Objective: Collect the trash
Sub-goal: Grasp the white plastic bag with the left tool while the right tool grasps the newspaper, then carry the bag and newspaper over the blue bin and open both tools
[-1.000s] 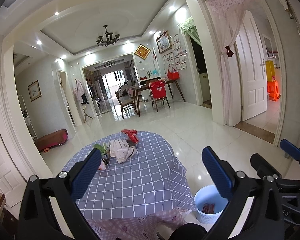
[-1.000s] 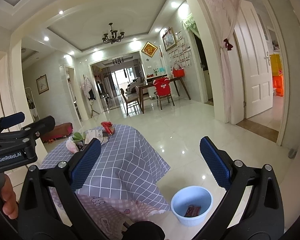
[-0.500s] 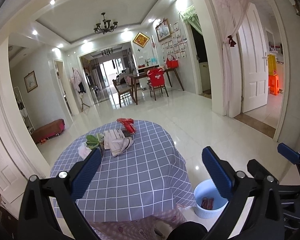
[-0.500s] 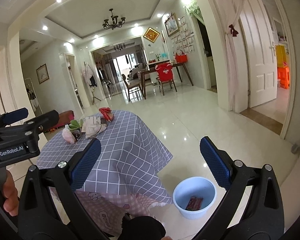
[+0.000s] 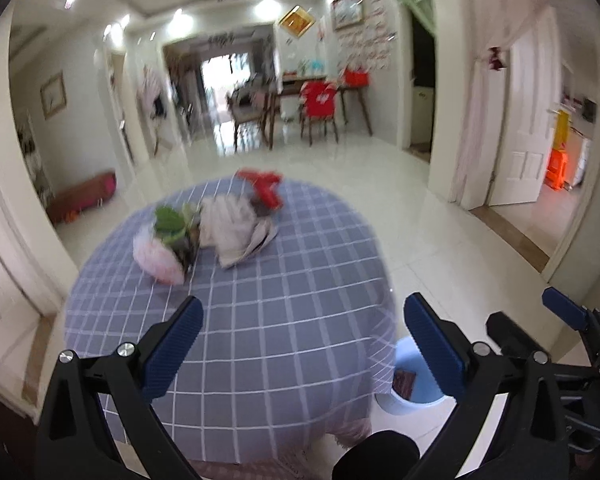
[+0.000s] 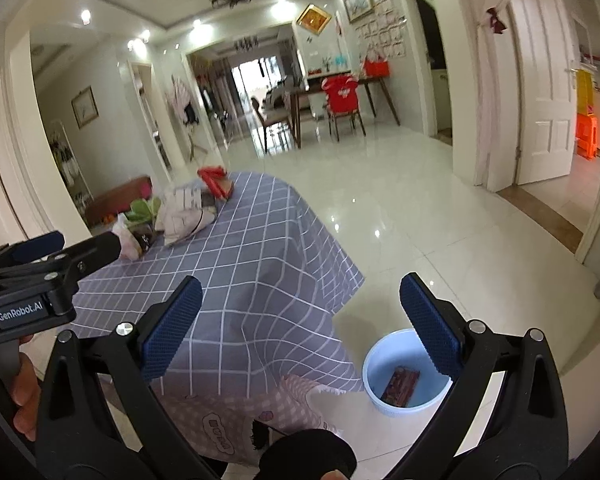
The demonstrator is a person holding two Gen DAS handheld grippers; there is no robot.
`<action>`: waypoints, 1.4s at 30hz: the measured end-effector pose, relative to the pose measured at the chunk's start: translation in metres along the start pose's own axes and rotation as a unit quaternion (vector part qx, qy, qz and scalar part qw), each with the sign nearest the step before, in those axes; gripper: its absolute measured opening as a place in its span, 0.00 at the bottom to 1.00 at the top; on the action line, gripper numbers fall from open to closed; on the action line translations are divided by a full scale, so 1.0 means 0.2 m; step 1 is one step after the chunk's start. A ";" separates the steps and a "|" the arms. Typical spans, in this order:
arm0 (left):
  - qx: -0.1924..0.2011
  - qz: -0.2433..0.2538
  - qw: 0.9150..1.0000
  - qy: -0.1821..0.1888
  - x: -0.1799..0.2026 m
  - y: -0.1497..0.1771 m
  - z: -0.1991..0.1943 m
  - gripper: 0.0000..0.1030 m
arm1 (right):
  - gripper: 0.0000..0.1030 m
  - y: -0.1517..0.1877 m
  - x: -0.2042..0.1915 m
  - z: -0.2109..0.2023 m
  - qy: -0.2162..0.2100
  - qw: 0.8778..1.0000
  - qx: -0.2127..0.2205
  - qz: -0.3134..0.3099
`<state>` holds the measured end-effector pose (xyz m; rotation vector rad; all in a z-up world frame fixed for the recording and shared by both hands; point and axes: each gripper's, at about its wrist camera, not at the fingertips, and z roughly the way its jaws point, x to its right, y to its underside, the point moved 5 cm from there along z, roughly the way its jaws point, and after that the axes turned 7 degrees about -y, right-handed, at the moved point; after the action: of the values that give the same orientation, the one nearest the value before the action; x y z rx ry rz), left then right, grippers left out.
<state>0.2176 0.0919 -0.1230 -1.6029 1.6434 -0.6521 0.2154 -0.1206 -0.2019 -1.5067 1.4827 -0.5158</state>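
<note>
— Where is the trash sitting right now?

— It is lying in a cluster at the far side of the desk point(image 5: 260, 320), on the checked cloth: a crumpled grey-white paper wrapper point(image 5: 236, 228), a pink-white plastic bag point(image 5: 156, 256) with green leaves point(image 5: 170, 220) touching it, and a red wrapper point(image 5: 266, 188) at the far edge. One brown packet point(image 6: 400, 386) is already lying in the pale blue bin point(image 6: 376, 396) on the floor beside the desk.

— And the tools?

— Both are hanging over the near edge, well apart from the pile. The left tool point(image 5: 300, 344) is standing spread wide with nothing between its blue pads, and the right tool point(image 6: 300, 324) is spread the same way and empty too.

— How do you reckon that stuff is going to handle?

— Light and soft, I'd say. The paper is looking crushable, so it should be folding under the pads rather than resisting; a raised crease near its middle seems the best place to pinch. The bag is looking slick and floppy, so I'd be taking a bunched fold, not a flat face. The left view is blurring, so I cannot tell finer detail of the leaves.

— Any risk?

— Something that light may be slipping out on the way to the bin.
</note>
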 end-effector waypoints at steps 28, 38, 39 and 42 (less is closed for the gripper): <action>-0.166 -0.239 0.957 -0.005 -1.02 -0.07 1.21 0.67 | 0.94 -0.26 -0.58 1.45 -0.048 0.989 -0.139 -0.008; -0.123 -0.227 0.966 -0.001 -1.03 -0.10 1.13 0.47 | 0.12 -0.24 -0.52 1.49 -0.124 0.979 -0.157 0.030; -0.113 -0.225 0.968 -0.009 -1.04 -0.11 1.09 0.47 | 0.10 -0.24 -0.52 1.47 -0.126 0.980 -0.153 0.031; -0.085 -0.224 0.970 -0.029 -1.06 -0.16 0.97 0.46 | 0.06 -0.25 -0.51 1.38 -0.126 0.982 -0.135 0.024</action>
<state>0.3790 0.3239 -0.1819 -2.1271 1.3292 -0.6933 0.4493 0.0541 -0.2617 -1.6718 1.4243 -0.0899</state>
